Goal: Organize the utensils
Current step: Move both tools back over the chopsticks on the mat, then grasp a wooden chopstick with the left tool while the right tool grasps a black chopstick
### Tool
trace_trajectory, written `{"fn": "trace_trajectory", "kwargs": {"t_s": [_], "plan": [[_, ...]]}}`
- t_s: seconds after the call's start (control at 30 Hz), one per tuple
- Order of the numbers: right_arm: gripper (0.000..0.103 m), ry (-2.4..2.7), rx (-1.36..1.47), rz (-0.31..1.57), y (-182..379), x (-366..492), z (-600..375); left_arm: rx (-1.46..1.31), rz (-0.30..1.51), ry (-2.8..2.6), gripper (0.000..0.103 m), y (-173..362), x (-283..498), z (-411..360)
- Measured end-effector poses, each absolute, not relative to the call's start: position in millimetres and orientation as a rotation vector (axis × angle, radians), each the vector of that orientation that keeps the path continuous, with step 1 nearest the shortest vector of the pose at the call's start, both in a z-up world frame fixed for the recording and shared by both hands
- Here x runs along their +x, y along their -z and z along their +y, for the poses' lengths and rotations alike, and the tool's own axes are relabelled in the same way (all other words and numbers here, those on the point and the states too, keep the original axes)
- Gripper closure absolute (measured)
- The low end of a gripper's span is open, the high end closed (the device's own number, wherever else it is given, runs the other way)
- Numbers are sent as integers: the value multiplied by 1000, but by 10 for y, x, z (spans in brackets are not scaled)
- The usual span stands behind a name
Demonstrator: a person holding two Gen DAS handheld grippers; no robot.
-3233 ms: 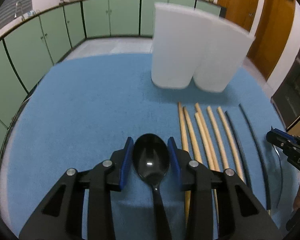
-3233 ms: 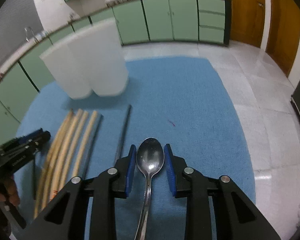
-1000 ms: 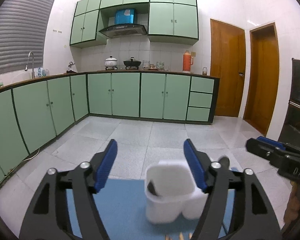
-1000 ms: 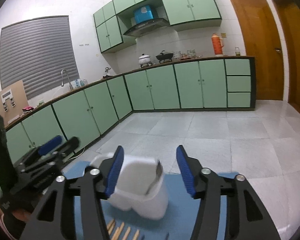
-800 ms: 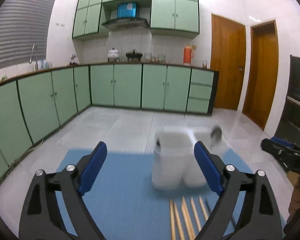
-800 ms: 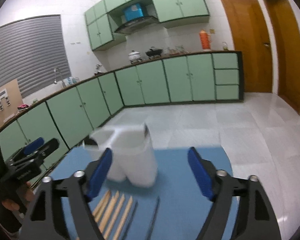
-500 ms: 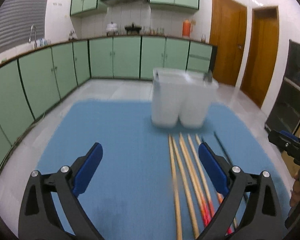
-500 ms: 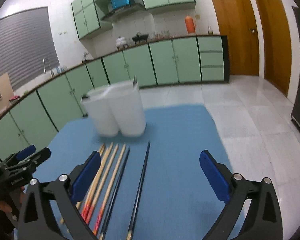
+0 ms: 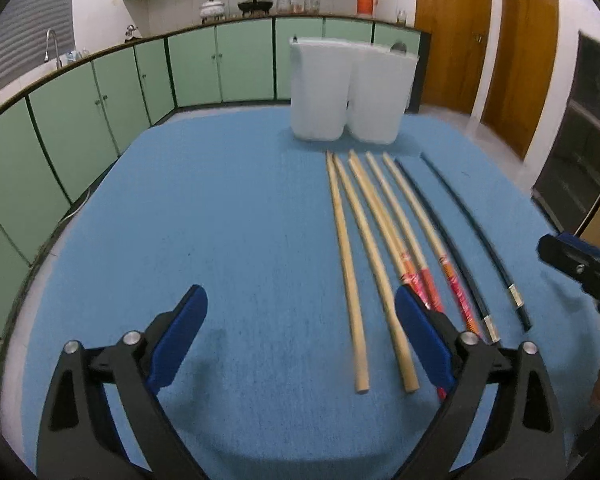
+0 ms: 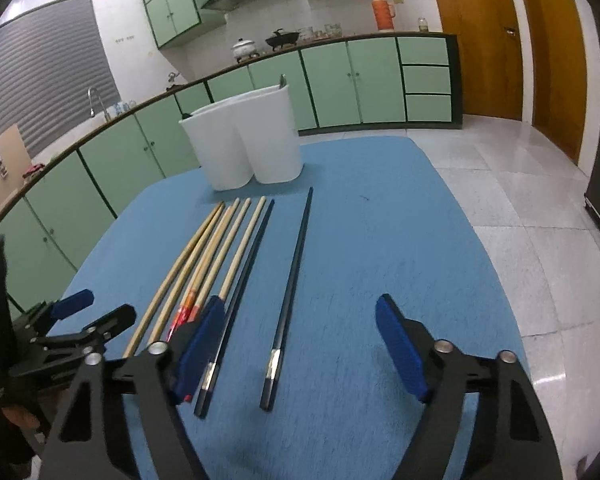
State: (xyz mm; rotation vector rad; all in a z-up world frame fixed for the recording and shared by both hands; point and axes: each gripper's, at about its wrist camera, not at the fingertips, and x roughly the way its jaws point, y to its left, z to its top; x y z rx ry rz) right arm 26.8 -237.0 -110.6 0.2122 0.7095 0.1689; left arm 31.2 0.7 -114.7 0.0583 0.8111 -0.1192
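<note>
Two spoon tips in white holder (image 10: pixel 248 140), bare-ended chopsticks (image 9: pixel 356 264) left-view only

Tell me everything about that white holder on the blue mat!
The white holder looks like smooth plastic, with two tall open cups joined side by side. It stands upright at the far end of the blue mat, just beyond the chopstick tips and apart from them. A silver spoon peeks over one cup's rim; something dark pokes out of the other.
</note>
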Motion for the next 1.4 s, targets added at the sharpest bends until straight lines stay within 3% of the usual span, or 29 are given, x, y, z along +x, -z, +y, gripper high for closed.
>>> {"fn": "trace_trajectory", "kwargs": {"t_s": [0.07,0.23,0.33,0.43,0.5,0.53,0.73,0.87,0.93,1.0,1.23,1.33,1.4], "plan": [[37,-183,203,710,1100,241,-2353,63,853,136,32,1197,330,-58],[56,-221,177,736,1130,155,-2298,81,902,146,41,1287,316,-145],[61,-235,167,759,1169,148,-2256,97,901,143,47,1286,301,-194],[70,-243,145,791,1235,161,-2177,110,895,139,68,1261,282,-235],[73,-237,119,816,1286,162,-2120,115,894,135,93,1249,269,-242],[73,-233,108,822,1296,159,-2119,110,896,132,96,1245,266,-227],[73,-224,99,824,1316,75,-2108,68,893,84,97,1217,252,-98],[79,-214,107,843,1382,55,-2121,80,894,80,94,1208,243,-113],[79,-213,109,837,1385,26,-2116,85,892,80,83,1206,216,-111],[79,-208,105,835,1397,-3,-2110,83,892,70,63,1207,186,-86],[88,-182,88,827,1400,-31,-2114,81,889,63,65,1217,143,-60],[90,-173,83,826,1402,-42,-2112,88,885,68,71,1217,116,-71],[94,-170,71,824,1401,-39,-2094,84,884,73,80,1215,108,-75]]}}
